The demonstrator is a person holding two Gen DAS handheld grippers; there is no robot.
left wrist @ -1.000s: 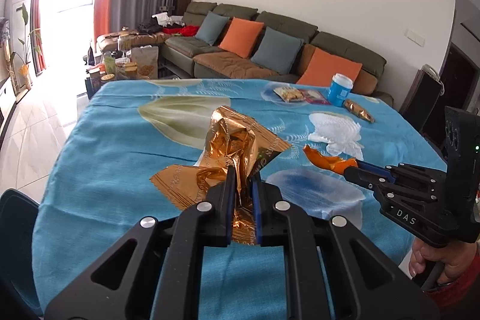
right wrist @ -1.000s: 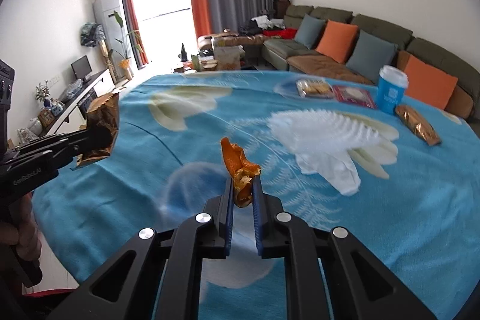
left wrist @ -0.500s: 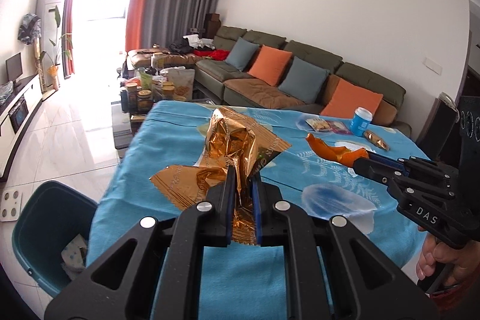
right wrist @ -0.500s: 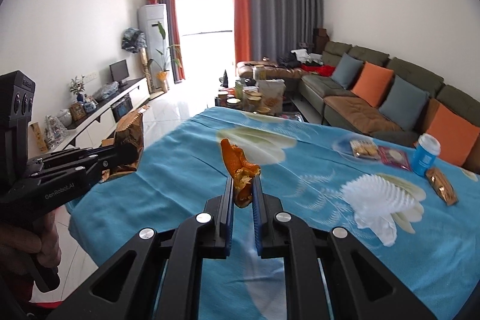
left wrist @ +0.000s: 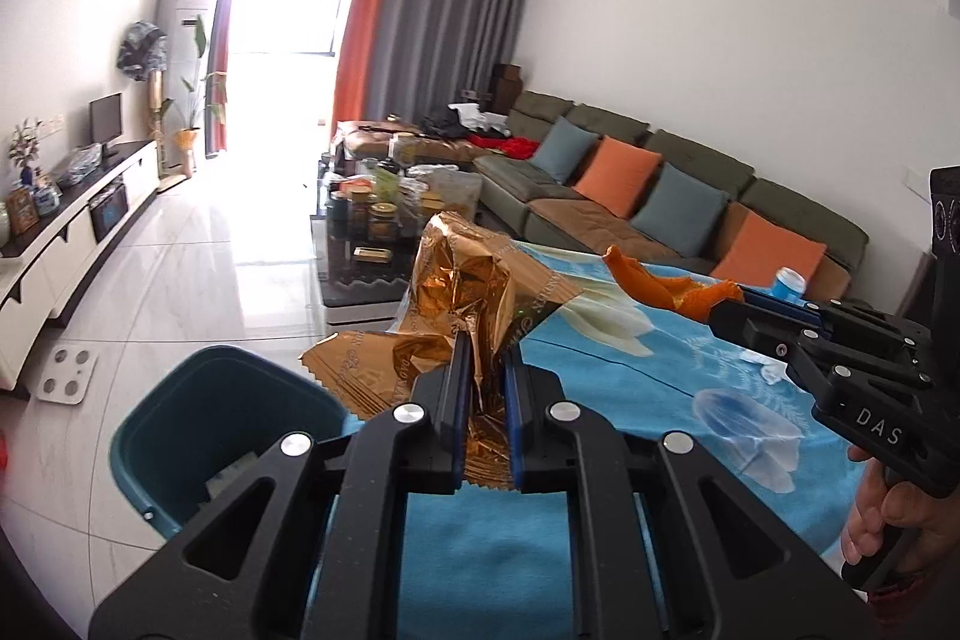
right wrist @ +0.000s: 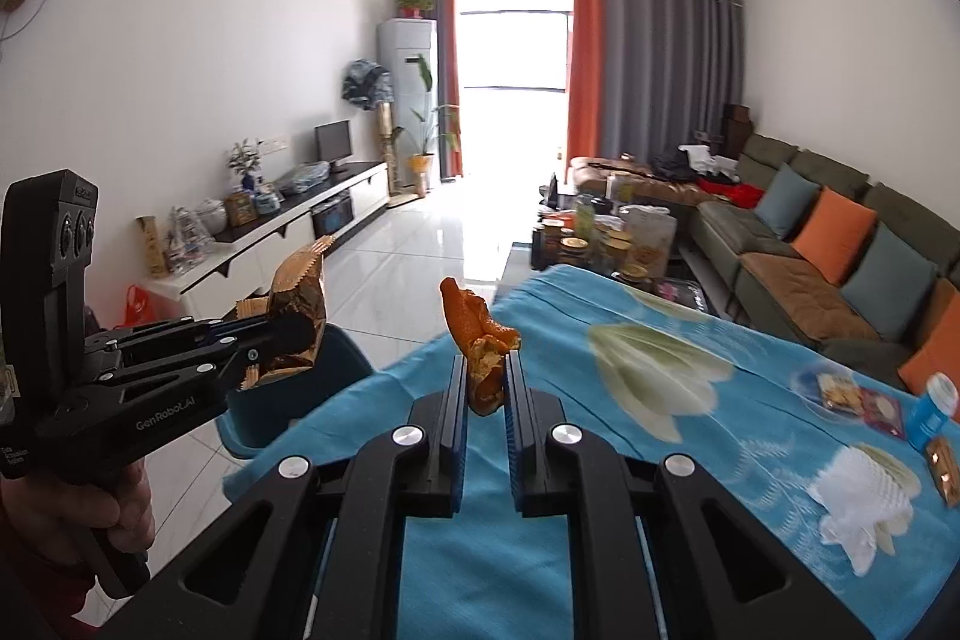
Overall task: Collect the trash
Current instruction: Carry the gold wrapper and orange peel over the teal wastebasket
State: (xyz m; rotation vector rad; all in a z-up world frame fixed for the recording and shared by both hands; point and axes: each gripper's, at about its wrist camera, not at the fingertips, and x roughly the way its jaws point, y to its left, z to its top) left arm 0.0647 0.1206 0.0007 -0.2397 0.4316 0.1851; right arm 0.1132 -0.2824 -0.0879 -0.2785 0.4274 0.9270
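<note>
My left gripper (left wrist: 483,361) is shut on a crumpled gold foil wrapper (left wrist: 474,292), held in the air over the table's left edge. Below and to its left a teal trash bin (left wrist: 180,430) stands on the floor with some paper inside. My right gripper (right wrist: 486,370) is shut on a piece of orange peel (right wrist: 474,334), raised above the blue tablecloth (right wrist: 600,436). Each view shows the other gripper too: the right gripper (left wrist: 729,307) with the orange peel (left wrist: 654,289), and the left gripper (right wrist: 282,340) with the gold wrapper (right wrist: 297,316) over the bin (right wrist: 342,358).
On the table's far right lie a white foam fruit net (right wrist: 858,490), a blue cup (right wrist: 933,403), a snack packet (right wrist: 864,400) and a gold wrapper (right wrist: 942,463). Beyond the table are a cluttered coffee table (left wrist: 384,220), a sofa (left wrist: 660,196) and a TV cabinet (left wrist: 72,226). A white scale (left wrist: 66,373) lies on the floor.
Both grippers swung left and rose, each still holding its item. The views turned from the table top toward the room, and the teal bin came into sight beneath the left gripper.
</note>
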